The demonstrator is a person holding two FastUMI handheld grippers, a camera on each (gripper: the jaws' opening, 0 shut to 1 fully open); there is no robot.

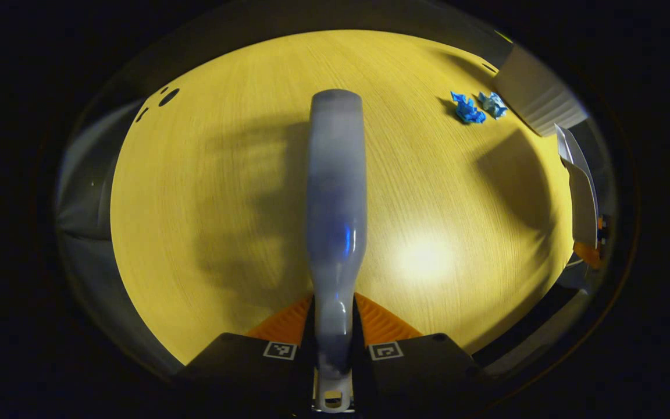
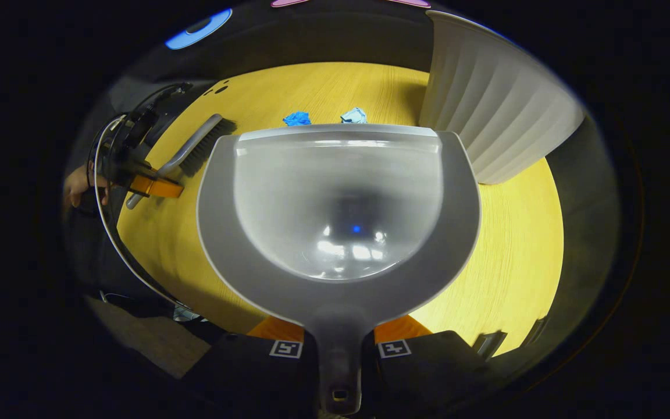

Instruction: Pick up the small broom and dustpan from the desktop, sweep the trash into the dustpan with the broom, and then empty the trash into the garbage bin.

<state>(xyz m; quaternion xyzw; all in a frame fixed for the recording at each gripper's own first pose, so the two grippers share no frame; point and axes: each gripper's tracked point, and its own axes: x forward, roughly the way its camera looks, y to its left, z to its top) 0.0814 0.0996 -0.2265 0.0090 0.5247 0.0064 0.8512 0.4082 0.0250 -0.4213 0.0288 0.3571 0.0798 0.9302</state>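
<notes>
In the left gripper view my left gripper [image 1: 334, 317] is shut on the handle of the grey broom [image 1: 336, 192], which points forward above the wooden desktop [image 1: 224, 192]. Two crumpled blue bits of trash [image 1: 467, 109] lie at the far right, beside the white garbage bin [image 1: 535, 93]. In the right gripper view my right gripper [image 2: 338, 336] is shut on the handle of the grey dustpan [image 2: 338, 203], held over the desktop [image 2: 509, 250]. The trash [image 2: 297, 119] lies just beyond the pan's front lip. The broom [image 2: 195, 145] and the left gripper [image 2: 149, 185] show at the left.
The ribbed white garbage bin [image 2: 498, 99] stands on the desk at the right, close to the dustpan's far corner. A hand [image 2: 76, 186] holds the left gripper at the desk's left edge. Small dark holes [image 1: 166, 96] mark the desk's far left corner.
</notes>
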